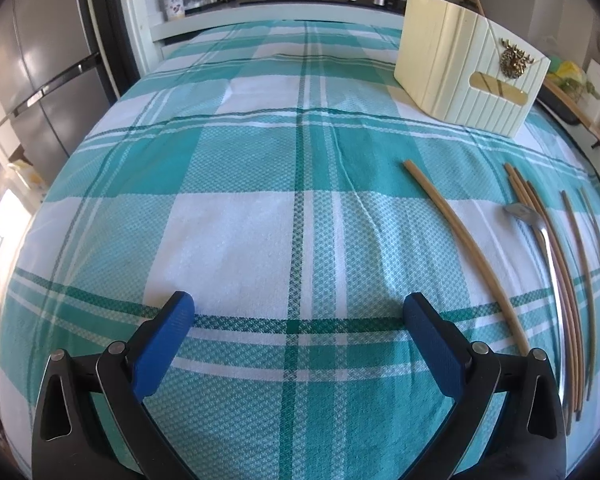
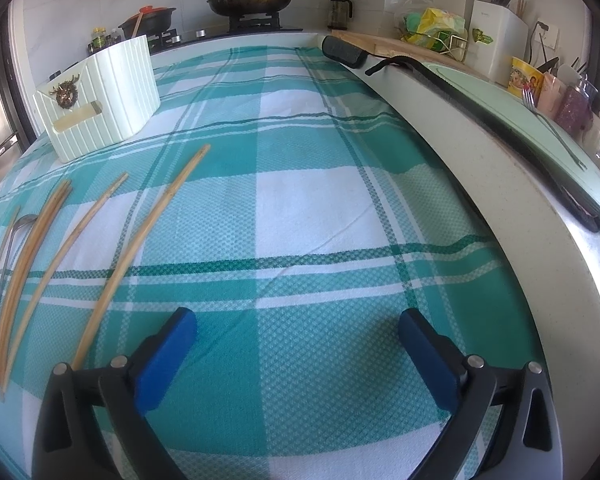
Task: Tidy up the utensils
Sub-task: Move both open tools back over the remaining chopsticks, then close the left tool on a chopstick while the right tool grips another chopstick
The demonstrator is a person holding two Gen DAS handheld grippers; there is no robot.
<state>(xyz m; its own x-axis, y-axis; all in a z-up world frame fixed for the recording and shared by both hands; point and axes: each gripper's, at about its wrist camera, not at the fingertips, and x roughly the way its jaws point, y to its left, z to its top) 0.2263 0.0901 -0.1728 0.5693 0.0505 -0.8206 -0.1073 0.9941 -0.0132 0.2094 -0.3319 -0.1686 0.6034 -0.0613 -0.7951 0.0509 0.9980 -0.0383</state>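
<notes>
woven cloth (image 1: 240, 240), wooden chopsticks (image 1: 466, 246), ribbed plastic holder (image 1: 460, 68)

Bare checked cloth (image 1: 260, 220) lies clear ahead; chopsticks (image 1: 466, 248) and holder (image 1: 468, 68) crowd its right.

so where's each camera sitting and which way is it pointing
Left wrist: on the left gripper, low over the checked cloth, facing the stove; its open blue fingers show, chopsticks to its right.
Right wrist: on the right gripper, same heading, counter edge on its right; open fingers show, chopsticks to its left.
Shared: the cream holder, the chopsticks, the cloth.
</notes>
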